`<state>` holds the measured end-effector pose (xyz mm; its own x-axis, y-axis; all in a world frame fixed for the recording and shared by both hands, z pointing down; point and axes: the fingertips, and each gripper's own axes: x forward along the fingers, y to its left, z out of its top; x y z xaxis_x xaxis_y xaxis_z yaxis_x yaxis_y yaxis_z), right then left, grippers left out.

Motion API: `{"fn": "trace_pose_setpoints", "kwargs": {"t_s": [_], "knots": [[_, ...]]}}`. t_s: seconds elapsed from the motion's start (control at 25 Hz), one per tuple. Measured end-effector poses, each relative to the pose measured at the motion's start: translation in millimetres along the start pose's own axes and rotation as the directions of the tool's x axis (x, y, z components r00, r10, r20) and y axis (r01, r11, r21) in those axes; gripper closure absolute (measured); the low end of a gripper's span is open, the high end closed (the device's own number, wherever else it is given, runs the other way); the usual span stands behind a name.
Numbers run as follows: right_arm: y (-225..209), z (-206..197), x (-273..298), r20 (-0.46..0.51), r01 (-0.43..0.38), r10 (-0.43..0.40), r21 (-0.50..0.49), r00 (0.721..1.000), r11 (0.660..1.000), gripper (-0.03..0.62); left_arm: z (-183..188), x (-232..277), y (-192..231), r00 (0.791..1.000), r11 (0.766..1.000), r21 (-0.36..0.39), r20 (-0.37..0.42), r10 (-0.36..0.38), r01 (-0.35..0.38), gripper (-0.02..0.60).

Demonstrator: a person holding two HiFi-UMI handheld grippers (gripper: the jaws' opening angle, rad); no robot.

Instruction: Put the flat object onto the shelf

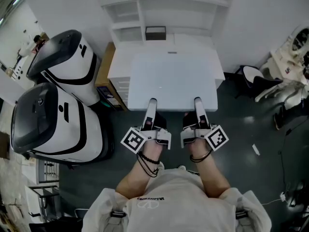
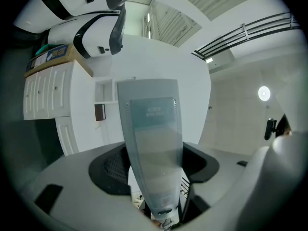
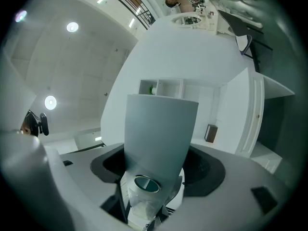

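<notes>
**A:** How do the two tools stand?

**B:** The left tool (image 1: pixel 152 102) and the right tool (image 1: pixel 197 100) each pinch the flat object (image 1: pixel 171 79) at its edge farthest from the shelf (image 1: pixel 166 0). One jaw of each lies on top of it.

**A:** Where is the flat object?

**B:** It lies level in front of the shelf, over the white tabletop (image 1: pixel 118 64) below the shelf. The part far from the shelf sticks out past the tabletop. A dark box (image 1: pixel 155 33) stands in the shelf.
</notes>
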<state>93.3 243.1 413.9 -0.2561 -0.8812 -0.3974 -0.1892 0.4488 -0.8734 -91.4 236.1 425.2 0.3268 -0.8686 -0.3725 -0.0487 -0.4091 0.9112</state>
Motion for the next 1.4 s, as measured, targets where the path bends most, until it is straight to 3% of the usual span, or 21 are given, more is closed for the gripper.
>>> {"fn": "trace_pose_setpoints", "kwargs": {"t_s": [0.48, 0.76, 1.04, 1.4], "knots": [[-4, -37, 22, 0.014, 0.032, -0.032, -0.015, 0.999, 0.999, 0.263, 42, 6, 16, 1.0, 0.999, -0.033, -0.029, -0.001, 0.0, 0.279], [-12, -36, 41, 0.008, 0.03, -0.03, -0.013, 1.0, 0.999, 0.264, 49, 21, 24, 1.0, 0.999, -0.038, -0.02, 0.003, -0.003, 0.279], [-35, -20, 69, 0.0, 0.031, -0.031, 0.003, 1.0, 1.0, 0.264, 47, 53, 41, 1.0, 0.999, -0.026, -0.012, 0.018, -0.018, 0.279], [-71, 26, 132, -0.027, 0.007, -0.006, 0.02, 1.0, 1.0, 0.264, 37, 131, 60, 1.0, 1.0, 0.006, 0.015, 0.011, -0.011, 0.279]]}}
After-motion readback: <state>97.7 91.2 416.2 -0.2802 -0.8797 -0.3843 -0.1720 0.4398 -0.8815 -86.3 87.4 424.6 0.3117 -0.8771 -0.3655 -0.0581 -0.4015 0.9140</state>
